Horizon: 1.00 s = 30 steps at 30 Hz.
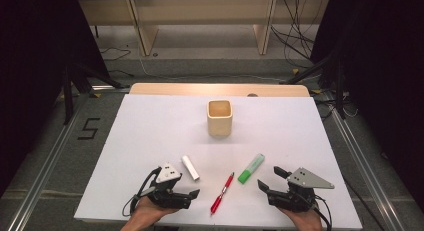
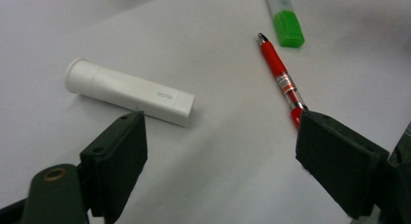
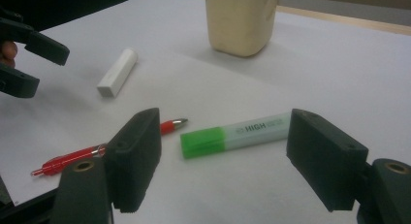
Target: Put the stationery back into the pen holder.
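Highlighter within reach, nothing gripped

We hold both the left gripper (image 1: 194, 194) and right gripper (image 3: 223, 158) spread and empty. Green highlighter (image 3: 236, 134) lies flat before the right jaws, beside the red pen (image 1: 222, 193): light, stiff, slick plastic, so we'd pinch mid-barrel.

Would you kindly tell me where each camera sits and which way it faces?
High view: above the person's side, looking forward and down on the table; both hands, left gripper, right gripper.
Left gripper view: along its open jaws at the white tube.
Right gripper view: along its open jaws at the green highlighter.
Shared: the red pen.
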Tool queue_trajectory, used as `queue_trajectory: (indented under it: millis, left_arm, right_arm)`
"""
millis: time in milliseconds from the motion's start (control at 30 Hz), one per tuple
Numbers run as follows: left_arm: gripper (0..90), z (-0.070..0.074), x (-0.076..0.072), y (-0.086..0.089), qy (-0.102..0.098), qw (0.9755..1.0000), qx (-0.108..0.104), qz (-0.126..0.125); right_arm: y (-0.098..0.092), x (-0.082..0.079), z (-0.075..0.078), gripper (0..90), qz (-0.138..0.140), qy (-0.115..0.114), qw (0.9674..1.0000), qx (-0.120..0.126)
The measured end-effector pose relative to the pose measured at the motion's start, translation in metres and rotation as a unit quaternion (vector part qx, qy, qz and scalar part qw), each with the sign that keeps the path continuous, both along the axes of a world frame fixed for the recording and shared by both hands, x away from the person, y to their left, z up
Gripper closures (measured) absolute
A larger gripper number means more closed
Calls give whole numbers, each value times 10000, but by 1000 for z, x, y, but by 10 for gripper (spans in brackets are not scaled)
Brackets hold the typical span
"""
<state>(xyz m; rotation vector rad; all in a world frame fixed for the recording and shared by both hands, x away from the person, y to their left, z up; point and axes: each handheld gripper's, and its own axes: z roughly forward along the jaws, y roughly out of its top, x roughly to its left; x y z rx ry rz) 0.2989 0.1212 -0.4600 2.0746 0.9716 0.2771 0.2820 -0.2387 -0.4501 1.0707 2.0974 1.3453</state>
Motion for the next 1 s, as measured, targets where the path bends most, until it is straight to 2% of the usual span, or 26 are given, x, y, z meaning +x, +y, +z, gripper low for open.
queue_trajectory:
  millis: [133, 367, 400, 600, 800, 1000]
  left_arm:
    - [220, 2, -1, -18, -6, 9999, 81, -75]
    - [262, 0, -1, -35, -24, 9994, 308, -143]
    - [283, -1, -2, -42, -34, 9990, 387, -214]
    - [345, -5, -2, -55, 29, 9981, 509, -341]
    - [427, -9, 2, -66, 172, 9977, 536, -387]
    - [477, -10, 4, -81, 223, 9971, 568, -446]
  right_arm:
    - [1, -2, 1, 292, 0, 2, 10000, 10]
    - [1, -4, 1, 292, -4, 0, 10000, 3]
    - [1, -4, 1, 292, 2, 10, 10000, 5]
    - [1, -4, 0, 292, 2, 34, 10000, 10]
    - [2, -3, 0, 292, 10, 46, 10000, -2]
    - [2, -3, 0, 292, 10, 49, 10000, 6]
